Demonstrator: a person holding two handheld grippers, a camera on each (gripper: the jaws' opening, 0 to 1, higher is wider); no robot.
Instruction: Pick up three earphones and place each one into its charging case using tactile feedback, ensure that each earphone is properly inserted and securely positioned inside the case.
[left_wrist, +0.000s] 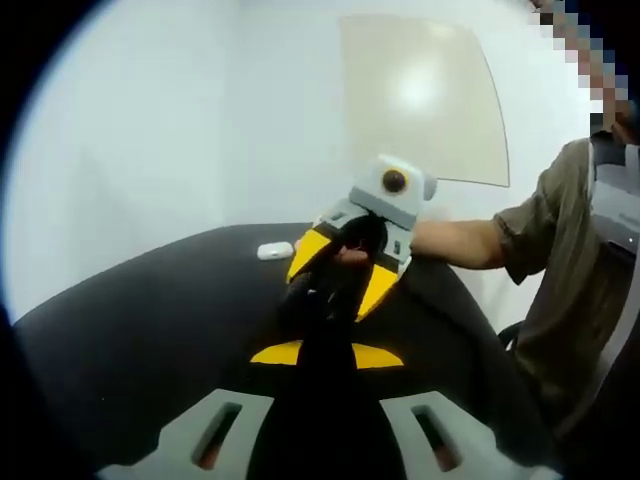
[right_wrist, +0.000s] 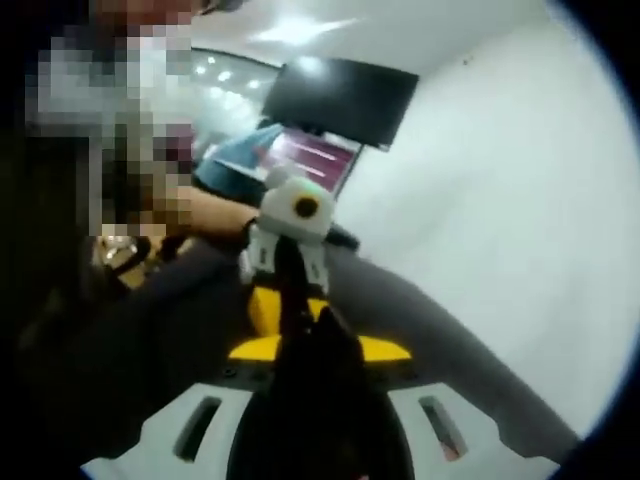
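Note:
My two grippers meet tip to tip above a black table (left_wrist: 150, 320). In the left gripper view, my left gripper (left_wrist: 325, 352) has its yellow fingers (left_wrist: 275, 352) drawn in on a black object (left_wrist: 325, 320), probably a charging case, whose shape I cannot make out. My right gripper (left_wrist: 345, 270) faces it from beyond, its tips at that same black object. In the right gripper view, my right gripper (right_wrist: 320, 348) shows a dark mass (right_wrist: 320, 380) between its jaws, and the left gripper (right_wrist: 290, 250) points back at it. A small white piece (left_wrist: 275, 250), an earphone or its case, lies on the table further off.
A person's forearm (left_wrist: 460, 242) and body (left_wrist: 575, 260) are at the right of the left gripper view. A beige panel (left_wrist: 425, 95) leans on the white wall. A dark screen (right_wrist: 340, 100) hangs on the wall in the right gripper view.

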